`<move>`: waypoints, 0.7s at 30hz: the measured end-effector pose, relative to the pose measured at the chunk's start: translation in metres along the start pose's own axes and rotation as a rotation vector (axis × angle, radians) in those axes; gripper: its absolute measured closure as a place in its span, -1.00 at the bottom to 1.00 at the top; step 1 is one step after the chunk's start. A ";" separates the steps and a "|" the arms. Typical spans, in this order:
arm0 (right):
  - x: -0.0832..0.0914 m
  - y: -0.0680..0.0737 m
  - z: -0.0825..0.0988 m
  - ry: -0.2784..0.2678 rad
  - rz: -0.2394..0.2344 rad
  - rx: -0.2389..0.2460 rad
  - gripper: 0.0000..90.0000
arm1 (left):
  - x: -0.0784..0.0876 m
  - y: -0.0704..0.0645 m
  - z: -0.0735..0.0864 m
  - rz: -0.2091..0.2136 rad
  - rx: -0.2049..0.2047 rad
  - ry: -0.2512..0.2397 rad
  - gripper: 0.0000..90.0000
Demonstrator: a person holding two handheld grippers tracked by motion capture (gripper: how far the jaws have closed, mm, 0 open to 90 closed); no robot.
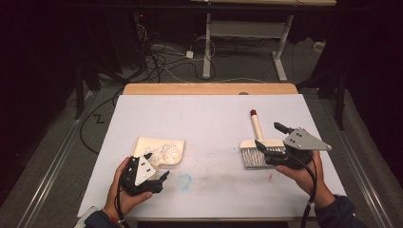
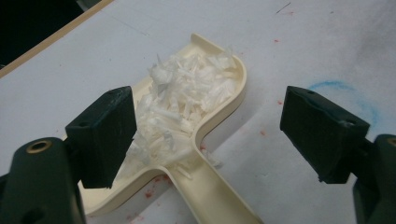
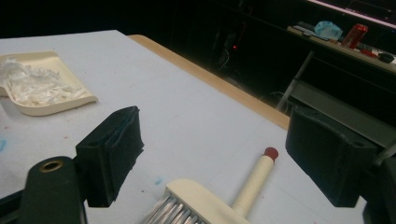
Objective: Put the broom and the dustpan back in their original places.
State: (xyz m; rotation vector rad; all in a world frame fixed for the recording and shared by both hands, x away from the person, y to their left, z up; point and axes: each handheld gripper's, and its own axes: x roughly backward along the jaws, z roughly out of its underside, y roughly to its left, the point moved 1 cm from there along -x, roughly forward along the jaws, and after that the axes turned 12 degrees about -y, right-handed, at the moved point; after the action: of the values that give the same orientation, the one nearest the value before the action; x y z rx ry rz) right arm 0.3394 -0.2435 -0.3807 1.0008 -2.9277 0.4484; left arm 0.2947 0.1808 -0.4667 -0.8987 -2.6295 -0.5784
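Two open grippers, left gripper (image 1: 153,172) straddling the dustpan (image 2: 219,93) handle running back between its jaws, right gripper (image 1: 271,138) just over the brush (image 3: 205,200), handle pointing ahead, neither thing clamped yet.

A dim lab or test room: a wooden table (image 1: 209,89) under a white sheet (image 1: 209,128), ringed by black curtains, loose cables (image 1: 161,61) on grey carpet, and a height-adjustable desk frame (image 1: 247,33) behind.

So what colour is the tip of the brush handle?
Dark red tip, clearest in the right gripper view.
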 end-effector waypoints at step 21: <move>0.034 -0.001 0.029 0.034 0.010 0.025 -0.59 | -0.001 -0.001 0.000 0.007 -0.007 0.004 -0.62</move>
State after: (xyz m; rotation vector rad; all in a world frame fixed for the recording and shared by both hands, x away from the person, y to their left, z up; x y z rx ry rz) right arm 0.3154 -0.2726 -0.4044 0.9714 -2.9059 0.4977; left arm 0.2948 0.1789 -0.4672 -0.9075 -2.6210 -0.5876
